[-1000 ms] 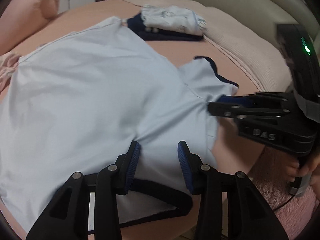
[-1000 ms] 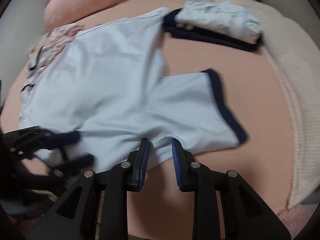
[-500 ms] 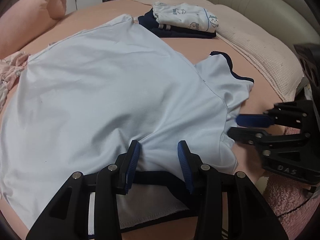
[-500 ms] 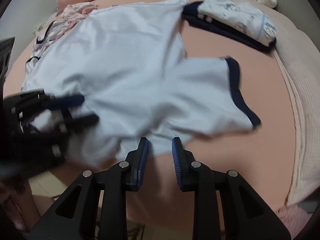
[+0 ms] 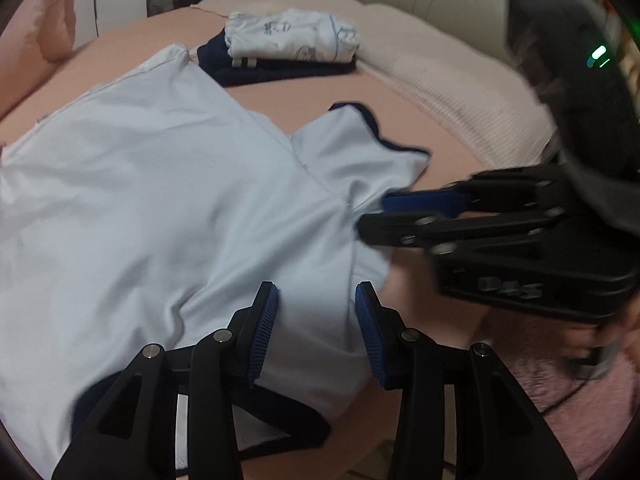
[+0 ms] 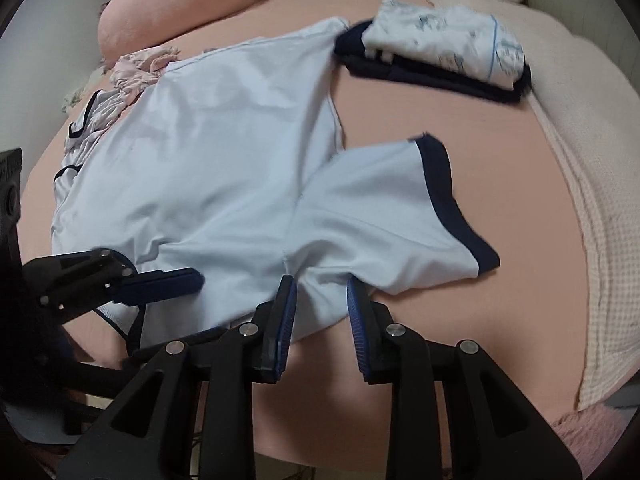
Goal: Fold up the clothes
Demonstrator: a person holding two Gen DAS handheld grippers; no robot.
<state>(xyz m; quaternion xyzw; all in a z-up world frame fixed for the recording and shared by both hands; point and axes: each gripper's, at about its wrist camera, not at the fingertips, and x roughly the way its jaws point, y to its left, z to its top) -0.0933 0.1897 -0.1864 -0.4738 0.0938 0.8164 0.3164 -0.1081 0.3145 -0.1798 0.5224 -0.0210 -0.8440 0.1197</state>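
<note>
The left gripper [image 5: 316, 312] sits low at the near edge of the bed [image 6: 500, 208], jaws spread with shirt cloth lying between them, not clenched. The right gripper [image 6: 322, 300] reaches in beside it, jaws likewise parted over the shoulder seam. The pale blue shirt [image 6: 224, 168] lies flat on the bed, collar end nearest, hem pointing away, one navy-trimmed sleeve [image 6: 400, 216] spread rightward. Folded clothes [image 6: 440, 56] lie beyond.
</note>
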